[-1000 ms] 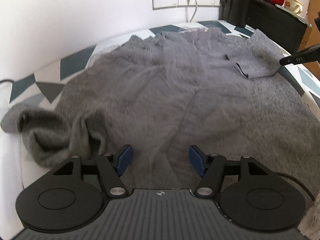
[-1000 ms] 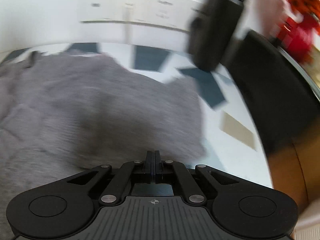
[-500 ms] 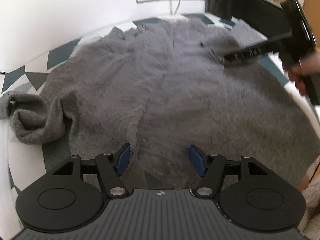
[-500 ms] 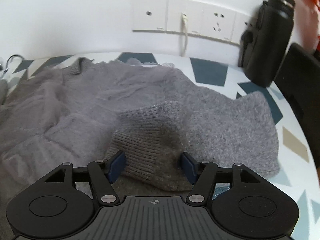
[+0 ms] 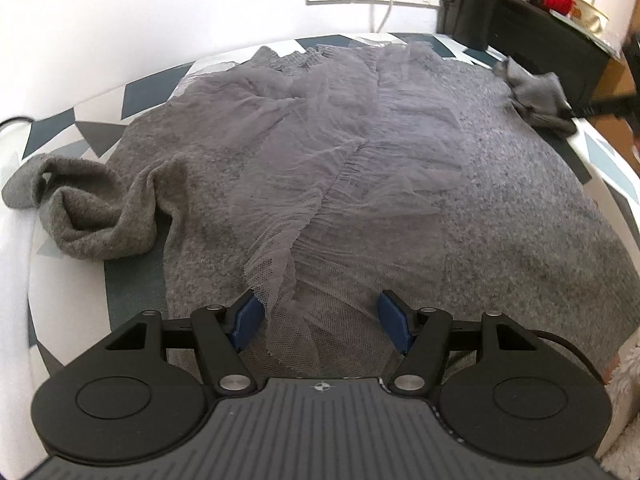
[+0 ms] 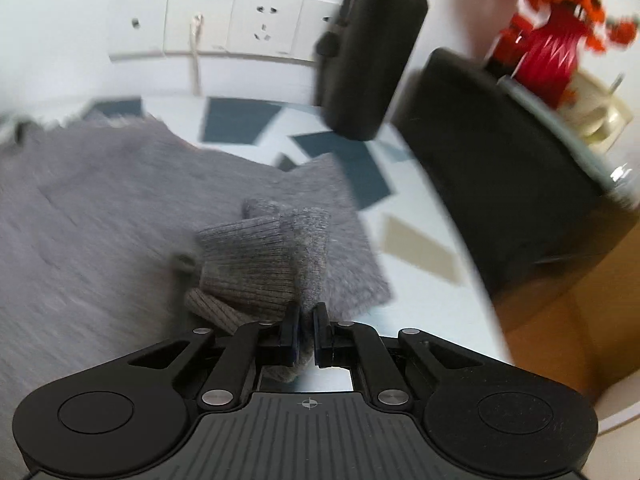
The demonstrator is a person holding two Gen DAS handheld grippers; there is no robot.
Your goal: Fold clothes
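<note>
A grey knit sweater (image 5: 500,184) with a sheer mesh panel (image 5: 320,184) down its middle lies spread over the patterned table (image 5: 136,92). Its left sleeve (image 5: 88,208) lies crumpled at the left edge. My left gripper (image 5: 320,316) hovers open over the hem, the mesh between but not touching its blue pads (image 5: 248,316). My right gripper (image 6: 306,324) is shut on the ribbed cuff of the right sleeve (image 6: 256,264), lifted off the sweater body (image 6: 80,208). In the left wrist view that sleeve (image 5: 536,92) hangs bunched at the far right.
A black bottle (image 6: 372,48) stands at the back by the wall sockets (image 6: 224,24), with a white cable (image 5: 384,8) plugged in. A black box (image 6: 500,168) borders the table's right side, with a red vase (image 6: 548,56) behind it.
My right gripper closed on the ribbed cuff and pulled the sleeve up and out to the right. The left gripper stayed open over the hem, shifting only slightly.
</note>
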